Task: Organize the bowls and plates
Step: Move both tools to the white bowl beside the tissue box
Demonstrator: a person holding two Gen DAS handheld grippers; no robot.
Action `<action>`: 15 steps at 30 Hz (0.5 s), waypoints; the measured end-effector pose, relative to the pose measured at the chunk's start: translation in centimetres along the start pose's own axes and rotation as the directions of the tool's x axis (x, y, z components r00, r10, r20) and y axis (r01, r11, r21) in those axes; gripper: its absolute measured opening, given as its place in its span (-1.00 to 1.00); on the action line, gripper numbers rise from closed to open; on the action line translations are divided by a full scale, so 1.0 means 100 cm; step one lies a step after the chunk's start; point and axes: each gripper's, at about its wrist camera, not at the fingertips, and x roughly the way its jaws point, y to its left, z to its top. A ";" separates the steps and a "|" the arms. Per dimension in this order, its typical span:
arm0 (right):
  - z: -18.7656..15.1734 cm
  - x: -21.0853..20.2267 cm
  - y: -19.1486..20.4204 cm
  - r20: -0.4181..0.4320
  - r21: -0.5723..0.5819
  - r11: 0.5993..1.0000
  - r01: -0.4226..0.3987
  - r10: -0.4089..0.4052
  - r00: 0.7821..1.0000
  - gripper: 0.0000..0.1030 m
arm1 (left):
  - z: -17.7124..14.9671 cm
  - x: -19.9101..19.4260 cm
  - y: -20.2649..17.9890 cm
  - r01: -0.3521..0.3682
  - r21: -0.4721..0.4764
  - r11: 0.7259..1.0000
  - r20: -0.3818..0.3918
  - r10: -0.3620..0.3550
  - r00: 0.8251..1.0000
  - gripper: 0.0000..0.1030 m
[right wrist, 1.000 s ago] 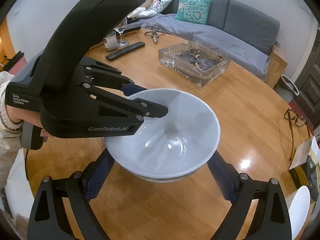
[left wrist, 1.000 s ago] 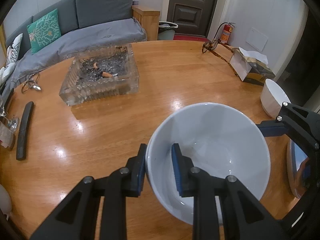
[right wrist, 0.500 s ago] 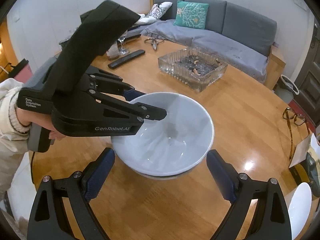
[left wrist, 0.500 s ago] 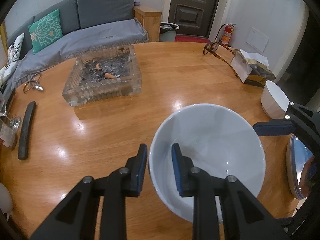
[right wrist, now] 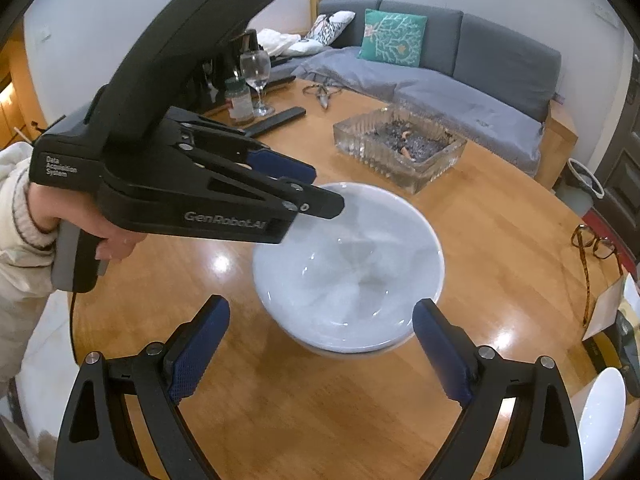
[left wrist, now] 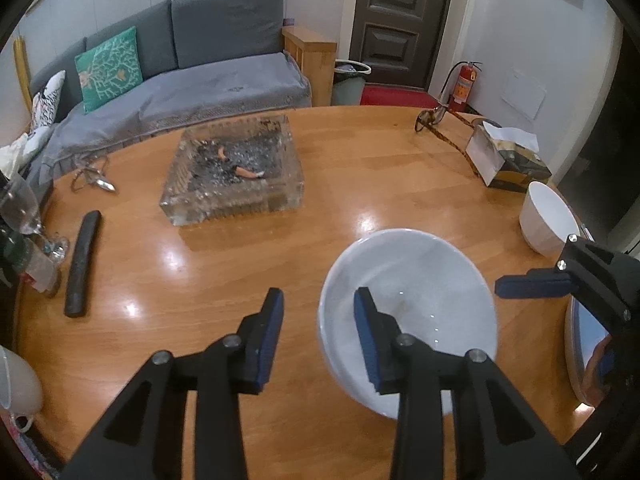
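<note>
Bowl [left wrist: 408,316] sat on table [left wrist: 340,168], rim between left gripper [left wrist: 318,328] fingers, pads not touching, jaws opening. Right gripper [right wrist: 320,344] wide open, empty, bowl at 12 o'clock from it. Left hand nearer. Small bowl [left wrist: 546,220] at 2 o'clock.

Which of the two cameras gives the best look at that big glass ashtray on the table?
The left wrist view. There the ashtray sits near the middle, uncovered, with its ash and cigarette butts plainly visible. The right wrist view shows it whole too, but farther back and smaller, so its contents are harder to make out.
</note>
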 end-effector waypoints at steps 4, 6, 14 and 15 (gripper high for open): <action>-0.001 -0.016 -0.002 0.024 0.005 1.000 0.007 -0.007 1.000 0.76 | 0.006 -0.018 -0.012 -0.006 0.017 1.000 0.033 0.005 0.999 0.02; -0.003 -0.025 -0.004 0.040 0.008 1.000 0.016 -0.017 0.999 0.76 | 0.010 -0.027 -0.022 -0.010 0.036 0.999 0.047 0.009 0.999 0.10; -0.019 -0.065 -0.024 0.092 0.062 0.997 0.047 -0.053 0.994 0.84 | 0.020 -0.053 -0.062 -0.028 0.099 0.995 0.077 0.020 0.997 0.34; -0.022 -0.071 -0.027 0.098 0.074 0.996 0.059 -0.066 0.993 0.86 | 0.022 -0.055 -0.068 -0.030 0.111 0.993 0.080 0.021 0.997 0.37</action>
